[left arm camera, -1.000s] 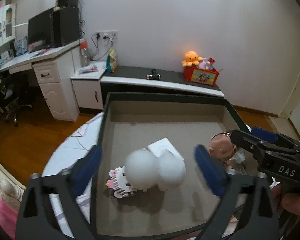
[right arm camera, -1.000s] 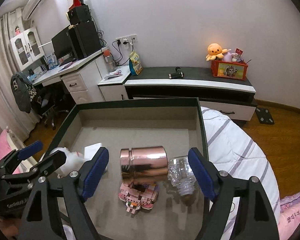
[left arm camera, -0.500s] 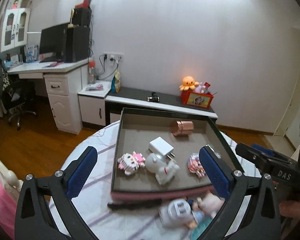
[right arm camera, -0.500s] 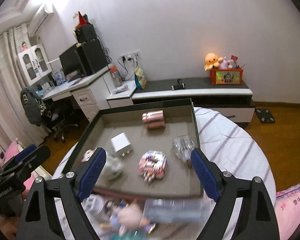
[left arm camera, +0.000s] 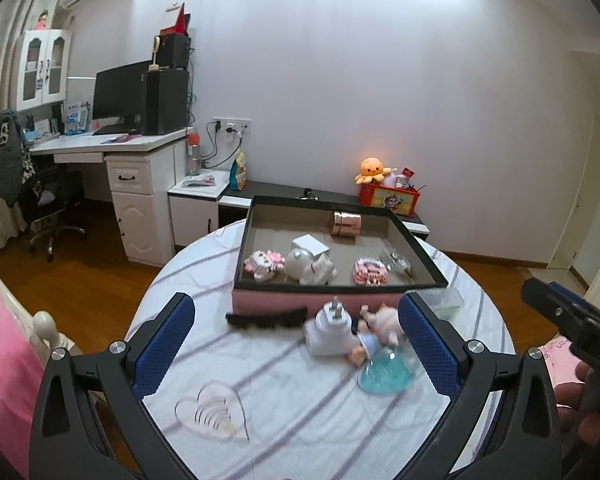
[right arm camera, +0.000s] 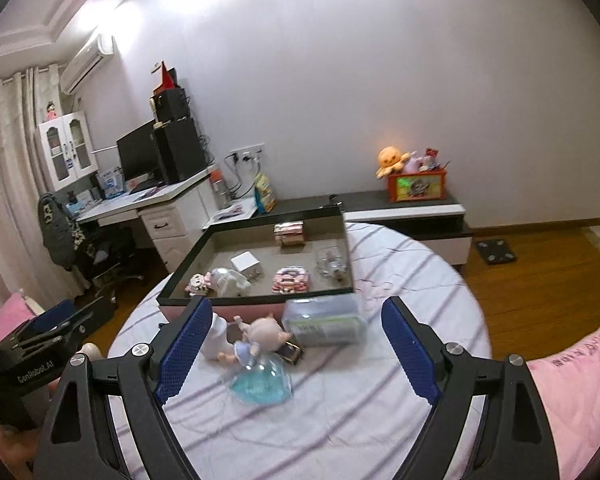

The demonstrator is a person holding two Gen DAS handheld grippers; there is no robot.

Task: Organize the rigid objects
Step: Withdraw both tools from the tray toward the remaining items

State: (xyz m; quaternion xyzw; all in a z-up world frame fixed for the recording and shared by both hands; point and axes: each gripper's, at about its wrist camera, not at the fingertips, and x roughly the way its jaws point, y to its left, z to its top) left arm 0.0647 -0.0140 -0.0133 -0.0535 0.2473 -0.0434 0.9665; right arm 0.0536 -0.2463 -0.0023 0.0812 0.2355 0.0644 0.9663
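A pink box with a dark rim (left arm camera: 424,256) (right arm camera: 256,300) stands on the round table and holds a white piggy bank (left arm camera: 310,266), a white charger (right arm camera: 246,263), a copper jar (left arm camera: 346,224) (right arm camera: 289,232), block figures and a clear bottle (right arm camera: 331,263). In front of it lie a white plug adapter (left arm camera: 330,330), a doll in a blue dress (left arm camera: 378,344) (right arm camera: 260,354), a black comb (left arm camera: 266,317), a clear heart (left arm camera: 210,414) and a clear case (right arm camera: 324,320). My left gripper (left arm camera: 296,344) and right gripper (right arm camera: 296,356) are open and empty, held above these loose things.
The table has a white striped cloth (left arm camera: 300,420). A pink bed lies at the right (right arm camera: 580,380). A desk with a monitor (left arm camera: 120,96), an office chair and a low cabinet with an orange plush (left arm camera: 370,168) stand by the wall.
Both grippers have pulled back and up from inside the box; the loose things in front of the box have come into view. Both stay open and empty.
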